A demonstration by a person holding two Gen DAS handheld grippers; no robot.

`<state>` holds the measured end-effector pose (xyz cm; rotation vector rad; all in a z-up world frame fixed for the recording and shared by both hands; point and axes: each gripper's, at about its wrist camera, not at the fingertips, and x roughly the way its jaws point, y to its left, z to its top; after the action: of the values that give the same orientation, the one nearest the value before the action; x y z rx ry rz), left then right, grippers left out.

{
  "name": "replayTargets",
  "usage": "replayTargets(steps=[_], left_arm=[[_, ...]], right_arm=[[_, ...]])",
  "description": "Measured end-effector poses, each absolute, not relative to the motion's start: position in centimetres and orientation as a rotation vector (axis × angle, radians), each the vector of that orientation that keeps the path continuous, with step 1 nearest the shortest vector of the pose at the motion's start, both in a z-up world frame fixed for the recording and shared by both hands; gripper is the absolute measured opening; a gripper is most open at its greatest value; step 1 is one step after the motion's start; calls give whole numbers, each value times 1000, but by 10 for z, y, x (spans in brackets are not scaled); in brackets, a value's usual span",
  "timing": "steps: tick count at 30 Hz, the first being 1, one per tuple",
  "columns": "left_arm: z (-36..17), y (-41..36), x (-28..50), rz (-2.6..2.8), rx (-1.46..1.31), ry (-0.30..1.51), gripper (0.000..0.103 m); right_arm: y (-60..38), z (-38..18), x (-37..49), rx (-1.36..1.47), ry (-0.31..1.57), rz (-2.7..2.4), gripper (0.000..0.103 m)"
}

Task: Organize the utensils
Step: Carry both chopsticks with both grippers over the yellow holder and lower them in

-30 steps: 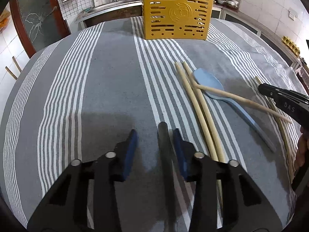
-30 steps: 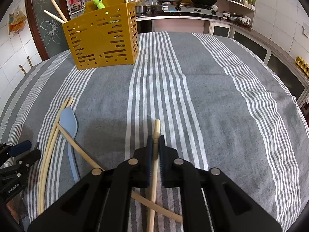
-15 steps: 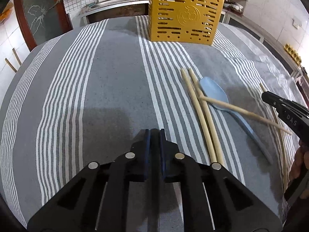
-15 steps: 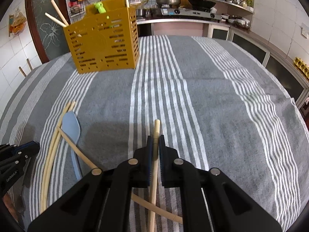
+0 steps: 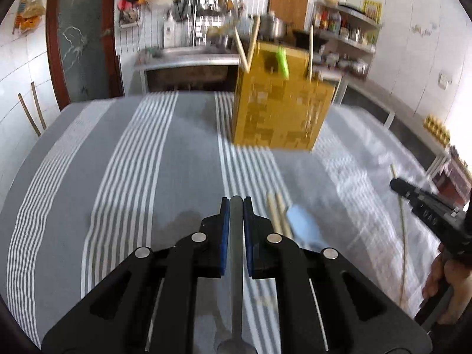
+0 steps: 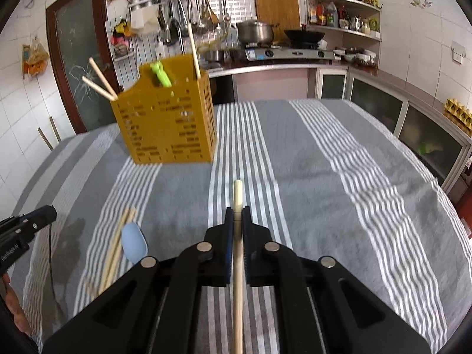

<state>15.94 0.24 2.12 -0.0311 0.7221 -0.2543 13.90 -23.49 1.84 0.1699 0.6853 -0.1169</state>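
My left gripper [image 5: 236,203] is shut on a dark grey utensil handle [image 5: 236,253] and holds it above the striped cloth. My right gripper [image 6: 237,214] is shut on a wooden chopstick [image 6: 237,194], also lifted; it shows at the right edge of the left wrist view [image 5: 398,184]. The yellow perforated utensil holder [image 5: 280,112] stands at the far side of the table with chopsticks and a green utensil [image 6: 160,73] in it; it also shows in the right wrist view [image 6: 165,126]. A light blue spoon [image 6: 134,244] and a pair of chopsticks [image 6: 118,244] lie on the cloth.
The grey and white striped tablecloth [image 6: 324,177] covers the round table. Behind it are a kitchen counter with a stove [image 6: 289,54], a pot [image 6: 255,31] and shelves. A dark door [image 5: 79,35] is at the back left.
Both grippers have lifted and tilted up with their utensils, so the holder sits nearer the middle of each view. The left gripper closed on the grey handle one second ago.
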Motion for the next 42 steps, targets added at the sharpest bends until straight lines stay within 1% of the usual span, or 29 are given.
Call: replayTargets(steps=[5,13,28,33,38,42], left_arm=[[42,4,160,-248,-54,648,8],[55,3,160,-202,-33,563,7],[89,-3,162,-178,-22,416,7],[121,-12,174,-184,-17,349,7],[181,-25,190,-201,-33,207,7],[211,-38,214,-207,-60,120,7]], right_arm=[[-239,35,143,188,615,-115,6],[-240,65,145,198,464,-107,6],[-238,99,141,177,292,-106,6],[-240,127,158,168,239,-94,6],[-238,166,183,156,168,-91,6],[-236,192,212,167,93,-95,6]])
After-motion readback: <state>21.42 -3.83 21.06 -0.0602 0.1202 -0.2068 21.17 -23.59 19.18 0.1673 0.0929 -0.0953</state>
